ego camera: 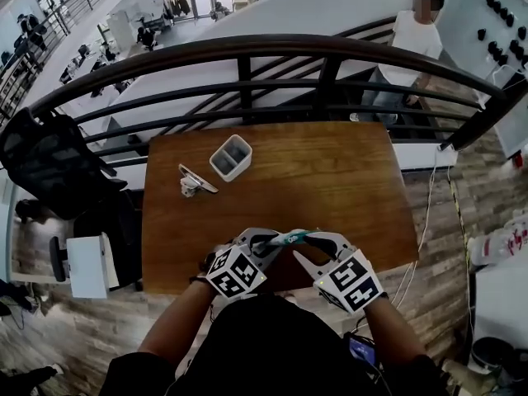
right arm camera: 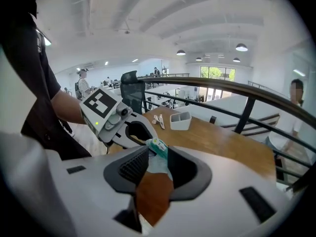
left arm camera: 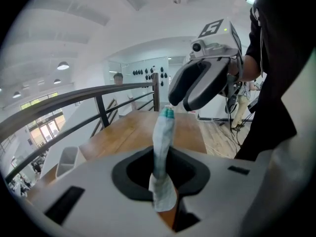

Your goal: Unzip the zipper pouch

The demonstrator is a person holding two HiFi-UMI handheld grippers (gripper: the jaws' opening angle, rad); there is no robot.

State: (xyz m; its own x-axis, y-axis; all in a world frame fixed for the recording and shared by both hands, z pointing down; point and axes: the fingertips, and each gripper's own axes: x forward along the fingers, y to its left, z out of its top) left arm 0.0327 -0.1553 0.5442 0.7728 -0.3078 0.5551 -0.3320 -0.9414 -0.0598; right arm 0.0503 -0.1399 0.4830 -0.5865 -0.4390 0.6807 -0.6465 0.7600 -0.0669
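A slim pale pouch (ego camera: pixel 289 238) with a teal end hangs in the air over the front edge of the wooden table (ego camera: pixel 330 180), stretched between both grippers. My left gripper (ego camera: pixel 268 239) is shut on one end of it; in the left gripper view the pouch (left arm camera: pixel 163 147) rises from between the jaws of this gripper (left arm camera: pixel 162 181) toward the right gripper (left arm camera: pixel 207 83). In the right gripper view the teal end (right arm camera: pixel 159 149) lies between the jaws of my right gripper (right arm camera: pixel 157 169). They stand apart, with bare table showing through the gap. The zipper itself is not clear.
A white two-compartment holder (ego camera: pixel 231 157) and a small metal clip-like object (ego camera: pixel 194 180) sit at the table's far left. A dark railing (ego camera: pixel 247 56) runs behind the table. A black chair (ego camera: pixel 49 163) stands to the left, and a person (ego camera: pixel 417 31) beyond the rail.
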